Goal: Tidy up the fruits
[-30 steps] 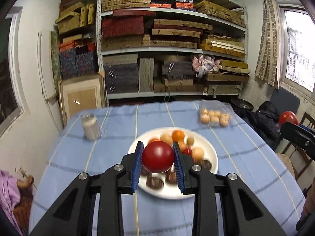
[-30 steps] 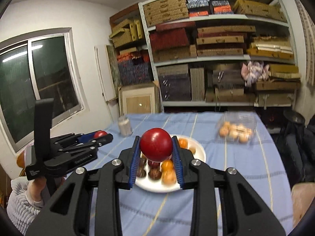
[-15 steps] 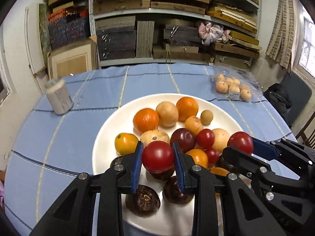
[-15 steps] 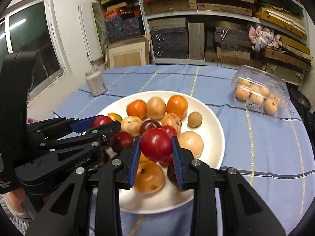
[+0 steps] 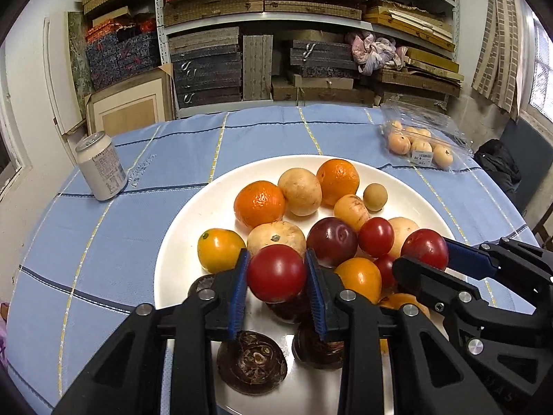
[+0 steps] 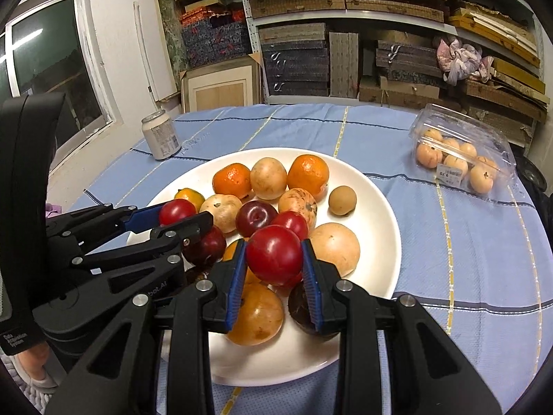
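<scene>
Fruits mostly sat piled on the white plate (image 5: 193, 228) on the worktop. Left gripper (image 5: 276, 278), jaws just easing apart, held a red fruit (image 5: 276, 273) low over the pile; right gripper (image 6: 274, 259) pinched another red fruit (image 6: 274, 254). Both placements were likely pending; clamshell fruits (image 6: 456, 164) were untouched.

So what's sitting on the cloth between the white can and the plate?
Nothing: in the left wrist view, only bare blue tablecloth lies between the can and the plate.
</scene>
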`<state>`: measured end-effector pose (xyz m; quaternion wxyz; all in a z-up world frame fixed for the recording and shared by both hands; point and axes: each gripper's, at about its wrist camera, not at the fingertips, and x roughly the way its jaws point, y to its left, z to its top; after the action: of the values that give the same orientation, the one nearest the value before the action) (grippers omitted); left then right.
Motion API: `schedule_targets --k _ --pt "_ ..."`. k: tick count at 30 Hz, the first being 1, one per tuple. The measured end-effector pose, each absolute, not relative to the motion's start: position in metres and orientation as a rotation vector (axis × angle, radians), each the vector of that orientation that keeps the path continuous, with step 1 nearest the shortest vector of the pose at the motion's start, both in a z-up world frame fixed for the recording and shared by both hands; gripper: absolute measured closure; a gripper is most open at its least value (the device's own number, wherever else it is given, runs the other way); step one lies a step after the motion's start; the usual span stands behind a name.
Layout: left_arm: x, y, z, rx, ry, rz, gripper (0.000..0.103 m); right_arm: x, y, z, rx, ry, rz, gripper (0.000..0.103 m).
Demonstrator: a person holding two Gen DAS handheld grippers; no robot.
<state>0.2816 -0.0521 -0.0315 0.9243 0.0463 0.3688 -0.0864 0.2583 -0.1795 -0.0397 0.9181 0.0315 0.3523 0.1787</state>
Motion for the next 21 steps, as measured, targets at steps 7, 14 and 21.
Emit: schedule_targets --k 7,14,21 --pt "0.282 -0.051 -0.032 0.088 0.758 -0.171 0.058 0.259 -0.18 -0.039 0.078 0.725 0.367 0.071" --pt "0.279 -0.051 -0.028 0.086 0.742 -0.155 0.044 0.258 -0.183 -0.036 0.089 0.717 0.364 0.069" --pt "0.259 -0.047 -0.016 0.101 0.704 -0.123 0.023 0.241 -0.192 -0.019 0.142 0.692 0.359 0.059"
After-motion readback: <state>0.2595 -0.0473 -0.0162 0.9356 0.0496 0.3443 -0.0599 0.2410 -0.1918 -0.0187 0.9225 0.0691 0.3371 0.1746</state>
